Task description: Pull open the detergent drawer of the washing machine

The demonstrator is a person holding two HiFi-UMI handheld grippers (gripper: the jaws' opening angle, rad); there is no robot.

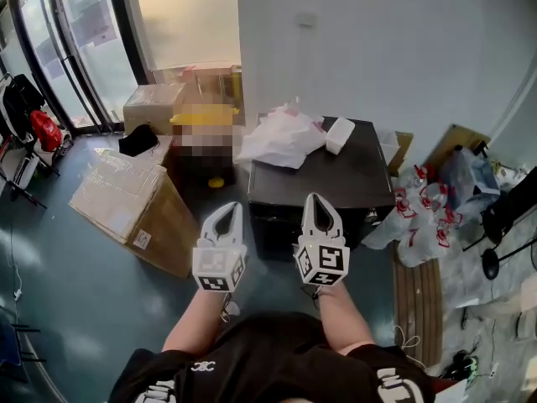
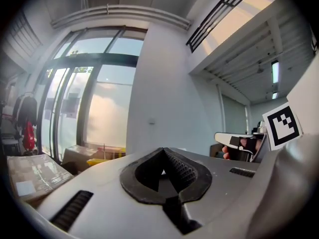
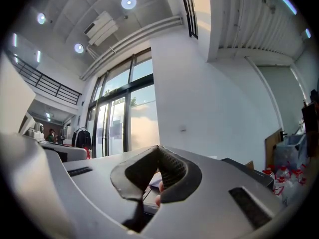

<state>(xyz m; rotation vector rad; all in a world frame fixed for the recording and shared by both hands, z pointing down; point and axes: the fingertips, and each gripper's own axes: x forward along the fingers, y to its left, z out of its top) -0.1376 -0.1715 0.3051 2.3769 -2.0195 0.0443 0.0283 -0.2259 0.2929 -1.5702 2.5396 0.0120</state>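
A black box-shaped machine (image 1: pixel 336 183) stands against the white wall, straight ahead of me in the head view. Its front face is in shadow and I cannot make out a drawer on it. My left gripper (image 1: pixel 228 207) hovers before the machine's left front corner, jaws shut and empty. Over the front edge of the machine's top, my right gripper (image 1: pixel 317 197) is also shut and holds nothing. In the left gripper view the left gripper (image 2: pixel 162 150) points level at the wall and windows. In the right gripper view the right gripper (image 3: pixel 158 147) has its tips together, with the dark machine top (image 3: pixel 246 167) low at the right.
A white plastic bag (image 1: pixel 281 137) and a small white box (image 1: pixel 340 134) lie on the machine. Cardboard boxes (image 1: pixel 134 204) crowd the floor at the left. Bagged bottles (image 1: pixel 424 212) and a wooden board (image 1: pixel 417 300) lie at the right. Glass doors (image 1: pixel 75 40) run along the far left.
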